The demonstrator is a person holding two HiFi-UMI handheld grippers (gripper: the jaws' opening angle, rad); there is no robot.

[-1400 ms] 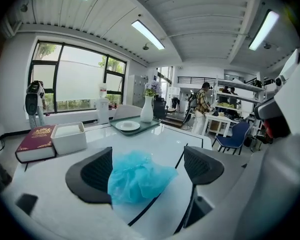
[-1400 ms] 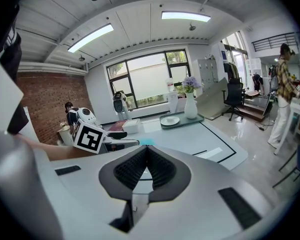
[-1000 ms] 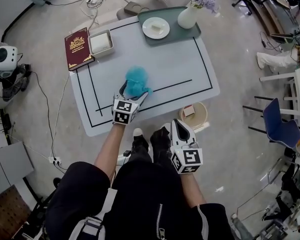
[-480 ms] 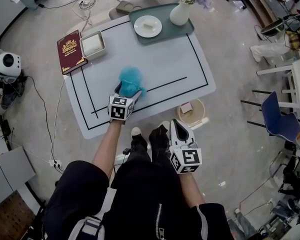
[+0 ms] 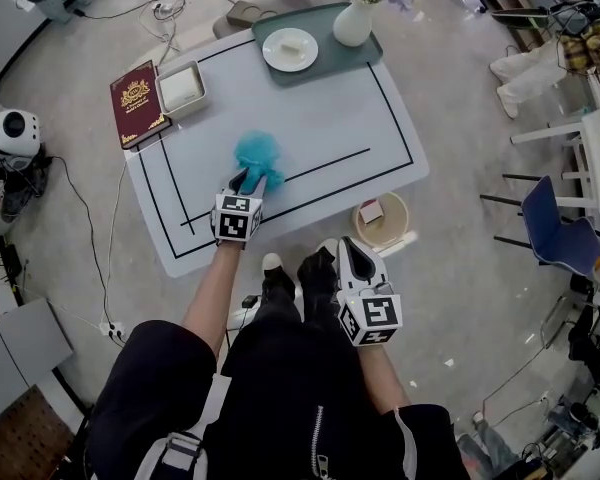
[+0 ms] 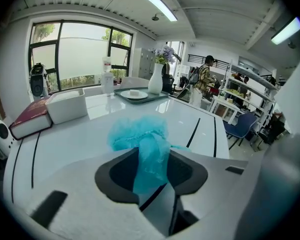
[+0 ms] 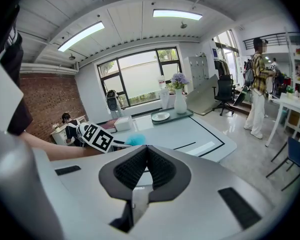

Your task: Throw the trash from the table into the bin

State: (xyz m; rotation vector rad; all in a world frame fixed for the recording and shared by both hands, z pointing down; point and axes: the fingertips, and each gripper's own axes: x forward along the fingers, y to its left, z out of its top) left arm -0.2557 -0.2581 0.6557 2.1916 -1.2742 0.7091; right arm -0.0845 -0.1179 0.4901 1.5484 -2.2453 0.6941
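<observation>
Item: crumpled teal disposable cap (image 5: 258, 153), on the table (image 5: 360, 118) near its front edge. Gathered nonwoven, puffy; likely feather-light, soft and springy, so take any bunched fold. Your left gripper (image 5: 250, 180), jaws just closing, pinches its near fold. Your right gripper (image 5: 355, 260): jaws together, empty, off the table by the round bin (image 5: 400, 236).

Red book (image 5: 135, 104) beside white box (image 5: 179, 89); vase (image 5: 352, 26) on green tray (image 5: 338, 64)

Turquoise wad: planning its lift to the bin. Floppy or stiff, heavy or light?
Likely floppy: the left gripper's jaws, just closing, squeeze the turquoise wad into a thin strip. Probably light: puffy, gauzy folds. Unlikely to roll.
</observation>
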